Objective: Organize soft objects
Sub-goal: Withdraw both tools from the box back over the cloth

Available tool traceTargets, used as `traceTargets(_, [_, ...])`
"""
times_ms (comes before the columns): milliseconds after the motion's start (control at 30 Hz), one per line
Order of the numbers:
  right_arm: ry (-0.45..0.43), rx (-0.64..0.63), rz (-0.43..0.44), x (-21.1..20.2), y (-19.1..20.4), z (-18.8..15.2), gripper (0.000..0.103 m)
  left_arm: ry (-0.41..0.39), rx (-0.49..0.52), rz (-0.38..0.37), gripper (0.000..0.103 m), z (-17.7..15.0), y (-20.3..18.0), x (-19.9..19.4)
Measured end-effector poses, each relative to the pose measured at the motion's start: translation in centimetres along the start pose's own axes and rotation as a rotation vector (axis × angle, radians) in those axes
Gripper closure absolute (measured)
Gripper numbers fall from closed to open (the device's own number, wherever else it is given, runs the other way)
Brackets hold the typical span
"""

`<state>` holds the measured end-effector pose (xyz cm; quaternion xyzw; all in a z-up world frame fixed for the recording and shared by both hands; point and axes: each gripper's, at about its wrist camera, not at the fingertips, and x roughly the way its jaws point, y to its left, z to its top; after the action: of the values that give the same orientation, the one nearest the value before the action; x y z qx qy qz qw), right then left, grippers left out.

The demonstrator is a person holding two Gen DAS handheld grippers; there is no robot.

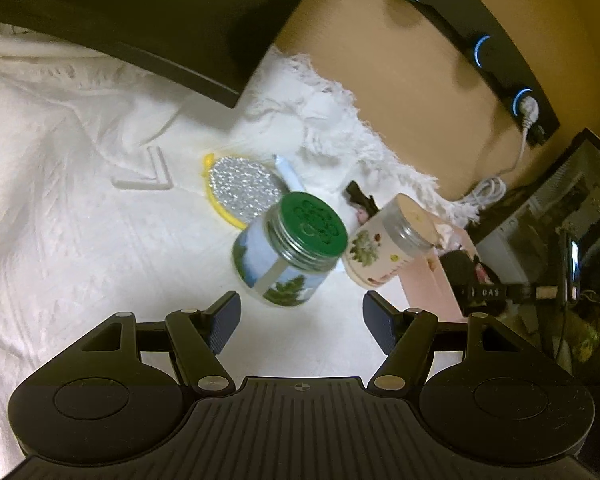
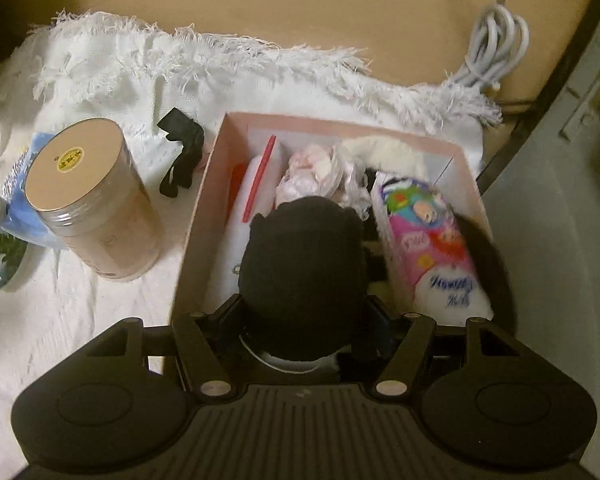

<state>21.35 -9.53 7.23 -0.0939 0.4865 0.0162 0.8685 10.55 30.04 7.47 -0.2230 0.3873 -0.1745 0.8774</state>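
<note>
My right gripper [image 2: 304, 312] is shut on a black soft bundle [image 2: 304, 260] and holds it over the near end of the pink box [image 2: 198, 208]. The box holds a pink-white crumpled cloth [image 2: 316, 172], a white fluffy piece [image 2: 384, 156] and a colourful tissue pack [image 2: 428, 236]. A small black strap [image 2: 182, 160] lies on the white cloth left of the box. My left gripper [image 1: 302, 320] is open and empty above the white cloth, just short of a green-lidded jar [image 1: 288, 248].
A beige-lidded jar [image 2: 96, 204] stands left of the box; it also shows in the left wrist view [image 1: 388, 244]. A yellow-rimmed glittery disc [image 1: 240, 190] lies behind the green jar. A fringed white blanket [image 2: 180, 68] covers the table. A coiled white cable [image 2: 496, 48] lies far right.
</note>
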Motion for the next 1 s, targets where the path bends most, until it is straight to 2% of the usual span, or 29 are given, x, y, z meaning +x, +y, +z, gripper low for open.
traceTargets(100, [-0.053,0.014,-0.005,-1.9,0.0,-0.6,0.039,-0.009,0.008,0.015,0.030,1.3,0.7,0.1])
traceTargets(167, [-0.131,-0.001,-0.020,-4.4,0.0,-1.0,0.039,-0.014,-0.007,0.015,0.030,2.9,1.4,0.6])
traceTargets(300, [-0.255,-0.048,-0.025,-8.7,1.4,-1.7,0.036,0.015,-0.100,-0.006,0.030,6.6,3.6,3.3])
traceTargets(333, [-0.273,-0.053,-0.014,-9.5,1.8,-1.8,0.036,0.026,-0.125,0.009,0.030,7.4,4.3,4.1])
traceTargets(400, [-0.308,-0.066,0.015,-10.7,3.0,-2.2,0.036,0.046,-0.142,0.092,0.030,8.8,5.4,5.7])
traceTargets(467, [-0.325,-0.080,0.027,-11.4,4.3,-2.7,0.036,0.041,-0.063,0.153,0.030,9.9,5.7,6.8])
traceTargets(567, [-0.304,-0.091,0.077,-11.4,6.0,-4.2,0.036,0.094,0.124,0.191,0.032,11.0,5.7,8.7])
traceTargets(667, [-0.249,-0.097,0.141,-10.0,7.9,-6.3,0.036,0.149,0.261,0.255,0.038,11.4,6.1,10.6])
traceTargets(800, [-0.161,-0.107,0.156,-6.8,10.7,-8.9,0.036,0.210,0.321,0.257,0.038,11.4,7.2,12.3])
traceTargets(933, [-0.094,-0.081,0.175,-4.0,12.6,-10.7,0.036,0.202,0.382,0.228,0.034,11.4,7.0,12.8])
traceTargets(1000, [-0.064,-0.053,0.182,-2.8,13.3,-11.2,0.036,0.204,0.426,0.228,0.030,11.1,6.6,13.2])
